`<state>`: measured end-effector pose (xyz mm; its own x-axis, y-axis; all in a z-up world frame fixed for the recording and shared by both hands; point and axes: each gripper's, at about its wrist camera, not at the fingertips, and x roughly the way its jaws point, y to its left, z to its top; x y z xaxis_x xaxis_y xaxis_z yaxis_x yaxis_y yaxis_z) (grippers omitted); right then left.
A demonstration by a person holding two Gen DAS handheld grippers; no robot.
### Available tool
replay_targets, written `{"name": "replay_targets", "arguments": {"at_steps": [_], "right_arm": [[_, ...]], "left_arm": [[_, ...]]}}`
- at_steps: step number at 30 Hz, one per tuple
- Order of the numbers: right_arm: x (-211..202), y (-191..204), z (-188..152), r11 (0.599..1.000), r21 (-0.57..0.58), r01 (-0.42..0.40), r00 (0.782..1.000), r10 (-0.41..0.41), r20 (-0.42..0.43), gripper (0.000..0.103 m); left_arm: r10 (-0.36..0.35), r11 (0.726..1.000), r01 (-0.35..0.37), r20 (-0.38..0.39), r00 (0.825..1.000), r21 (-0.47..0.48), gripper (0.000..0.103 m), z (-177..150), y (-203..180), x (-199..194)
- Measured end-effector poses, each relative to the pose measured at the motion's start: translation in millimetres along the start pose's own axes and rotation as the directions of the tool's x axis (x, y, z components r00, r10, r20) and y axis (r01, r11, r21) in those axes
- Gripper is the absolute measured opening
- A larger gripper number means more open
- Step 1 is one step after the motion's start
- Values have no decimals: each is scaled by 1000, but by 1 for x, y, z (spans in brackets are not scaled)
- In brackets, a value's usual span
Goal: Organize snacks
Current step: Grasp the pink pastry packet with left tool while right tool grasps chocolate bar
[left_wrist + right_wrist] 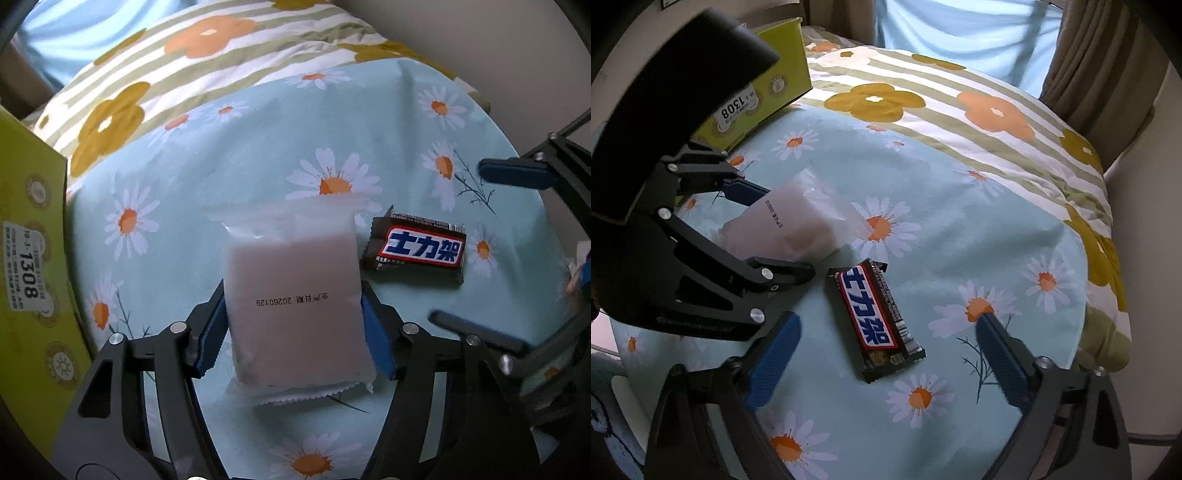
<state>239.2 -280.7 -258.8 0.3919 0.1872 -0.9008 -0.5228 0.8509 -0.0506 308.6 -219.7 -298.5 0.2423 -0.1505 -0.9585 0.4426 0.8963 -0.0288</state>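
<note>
Spread wide across both views: a light-blue daisy-print cloth (258,155), with a striped duvet bearing orange and mustard flowers (945,107) bunched along its far edge. Standing at the cloth's far left corner: a yellow-green cardboard box (783,79) bearing a white label marked 1308. Hovering over the near right part of the cloth: right gripper (886,365), fingers (1004,358) spread wide and empty, straddling the chocolate bar without touching it. Near the left edge of the cloth: left gripper (295,332), blue pads (212,336) clenched on both sides of a translucent white snack packet (295,295) with a printed date, lower crimped end toward the wrist. Lying flat just right of the packet, apart from it: a brown Snickers bar (877,319) with a blue-on-white Chinese logo, about mid-cloth.
</note>
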Motion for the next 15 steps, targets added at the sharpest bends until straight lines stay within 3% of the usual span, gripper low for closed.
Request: {"name": "replay_targets", "arguments": {"at_steps": [8,15], "right_arm": [[14,2,5,999,-49,-15,999,14,-30,73],[26,8,12,994,-107,-39,998,32,-62,47]], "left_arm": [[-10,1000,10,13,1000,-28,60,-6,11,-10],[3,997,-1,22,1000,-83,60,-10,25,-16]]}}
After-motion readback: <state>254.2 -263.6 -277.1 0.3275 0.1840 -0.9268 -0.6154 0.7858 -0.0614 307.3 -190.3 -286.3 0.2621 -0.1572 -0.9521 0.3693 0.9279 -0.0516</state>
